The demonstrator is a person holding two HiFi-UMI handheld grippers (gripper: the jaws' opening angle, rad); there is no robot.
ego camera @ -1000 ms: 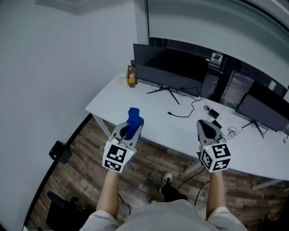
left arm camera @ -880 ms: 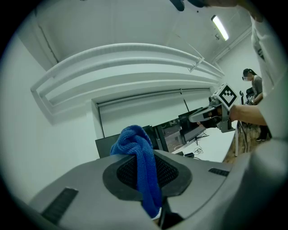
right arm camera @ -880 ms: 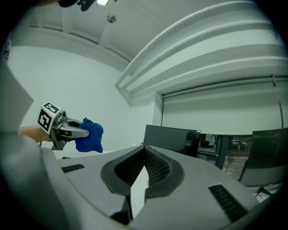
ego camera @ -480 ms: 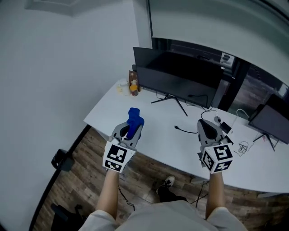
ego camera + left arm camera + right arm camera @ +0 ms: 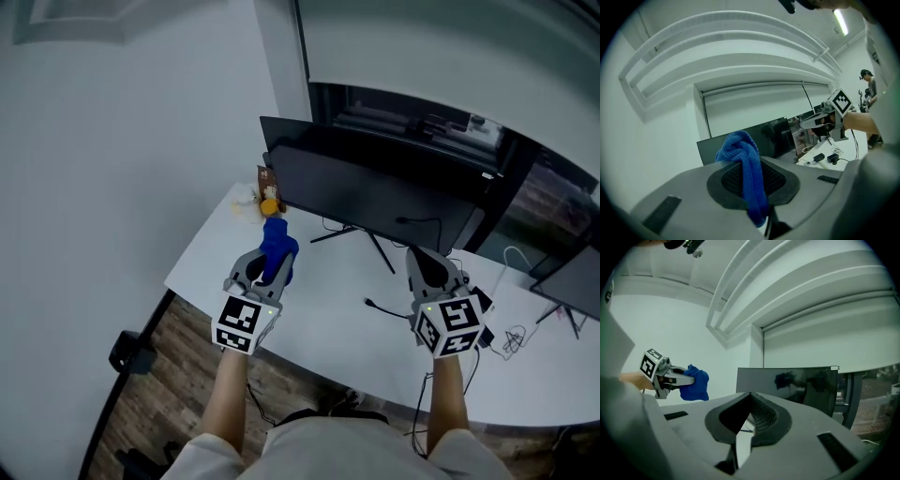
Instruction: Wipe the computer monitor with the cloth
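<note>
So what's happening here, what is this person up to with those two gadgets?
A person stands at a white desk with a hand-held gripper in each hand. The left gripper has its jaws shut on a blue cloth. It is held up in front of the dark computer monitor, with the cloth not yet on the screen. The right gripper is empty, jaws together, and hangs over the desk to the side. Wiping has not started.
</note>
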